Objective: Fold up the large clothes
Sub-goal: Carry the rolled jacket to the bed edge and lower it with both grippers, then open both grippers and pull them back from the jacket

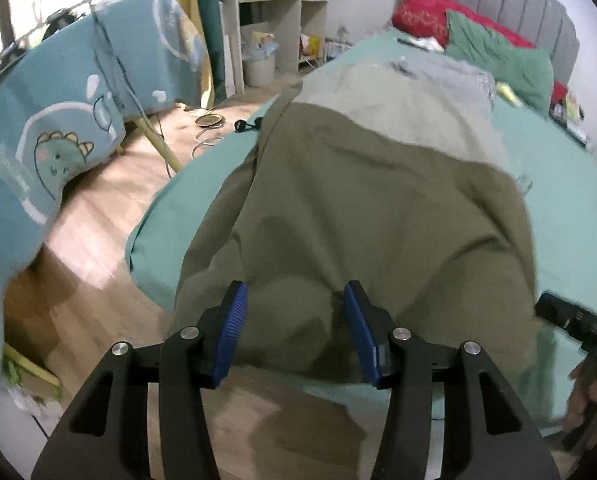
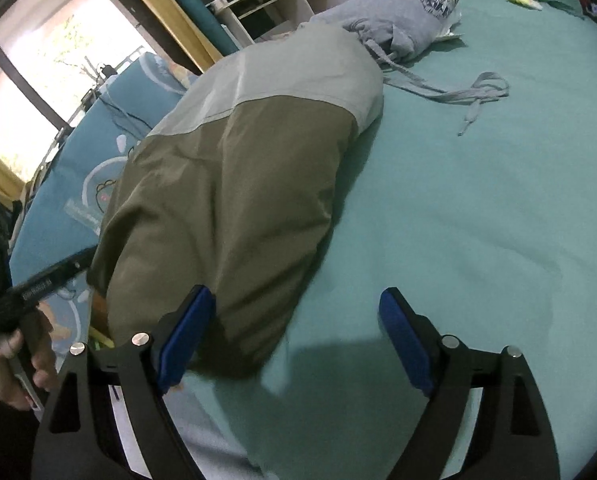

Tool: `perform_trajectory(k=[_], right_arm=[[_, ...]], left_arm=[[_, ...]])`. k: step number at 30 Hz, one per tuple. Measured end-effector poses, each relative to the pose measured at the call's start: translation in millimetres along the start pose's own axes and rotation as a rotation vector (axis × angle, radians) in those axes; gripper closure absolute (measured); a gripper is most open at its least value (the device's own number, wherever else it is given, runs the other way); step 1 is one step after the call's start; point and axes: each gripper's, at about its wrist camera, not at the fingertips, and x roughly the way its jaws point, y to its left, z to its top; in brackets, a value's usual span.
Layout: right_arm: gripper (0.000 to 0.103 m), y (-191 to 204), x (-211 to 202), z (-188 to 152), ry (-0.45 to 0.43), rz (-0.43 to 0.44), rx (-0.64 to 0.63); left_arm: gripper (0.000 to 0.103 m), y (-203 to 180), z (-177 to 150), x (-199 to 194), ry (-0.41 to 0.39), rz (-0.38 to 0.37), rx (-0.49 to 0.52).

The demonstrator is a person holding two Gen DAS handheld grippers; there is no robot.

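An olive-green garment with a pale grey upper panel (image 1: 370, 200) lies folded lengthwise on the teal bed sheet (image 1: 570, 208), its near end at the bed's edge. My left gripper (image 1: 294, 300) is open, with its blue pads on either side of the garment's near end. In the right wrist view the same garment (image 2: 226, 200) lies left of centre. My right gripper (image 2: 294, 312) is open and empty; its left fingertip (image 2: 194, 312) is at the garment's near right edge, its right one over bare sheet (image 2: 478, 200). The left gripper's body (image 2: 38, 284) and the hand holding it show at the far left.
A grey hoodie with loose drawstrings (image 2: 410, 12) lies beyond the garment. Red and green pillows (image 1: 494, 52) lean at the grey headboard. A dinosaur-print blue quilt (image 1: 50, 132) hangs left of the bed. Wooden floor (image 1: 110, 220) with cables and a shelf unit lies between.
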Motion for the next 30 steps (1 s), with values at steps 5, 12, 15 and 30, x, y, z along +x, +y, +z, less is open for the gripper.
perform_trajectory(k=[5, 12, 15, 30], right_arm=[[0.018, -4.7, -23.9, -13.1, 0.004, -0.018, -0.004], [0.018, -16.9, -63.0, -23.2, -0.030, -0.042, 0.008], [0.018, -23.0, -84.8, -27.9, -0.050, -0.052, 0.005], [0.018, -84.1, -189.7, -64.7, -0.165, -0.130, 0.090]], left_arm=[[0.050, -14.9, -7.2, -35.2, -0.082, -0.064, 0.003], [0.050, -66.9, -19.5, -61.2, -0.126, -0.110, 0.081], [0.050, -88.8, -24.7, -70.1, -0.136, -0.138, 0.099], [0.047, -199.3, -53.2, -116.2, -0.192, -0.260, 0.191]])
